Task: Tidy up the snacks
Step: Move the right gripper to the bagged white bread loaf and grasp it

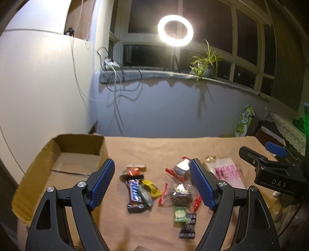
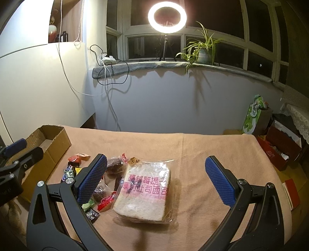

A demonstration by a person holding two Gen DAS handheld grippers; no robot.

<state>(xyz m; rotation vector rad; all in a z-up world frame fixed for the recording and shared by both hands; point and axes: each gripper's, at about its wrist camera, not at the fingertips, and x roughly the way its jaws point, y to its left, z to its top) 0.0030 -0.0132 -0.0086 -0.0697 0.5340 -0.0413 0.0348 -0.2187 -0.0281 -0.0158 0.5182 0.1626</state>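
Note:
Several wrapped snacks lie on the tan cloth: a Snickers bar, a yellow candy, a green packet, a dark packet and clear-bagged brown cakes. My left gripper hovers open above them, holding nothing. A bagged slice of toast bread with pink print lies between the open fingers of my right gripper, which is also holding nothing. An open cardboard box stands at the left. The bread and right gripper also show in the left wrist view.
A windowsill with a lit ring light, a potted plant and cables runs behind the table. A green bag and a red box sit off the table's right side. A white panel stands at the left.

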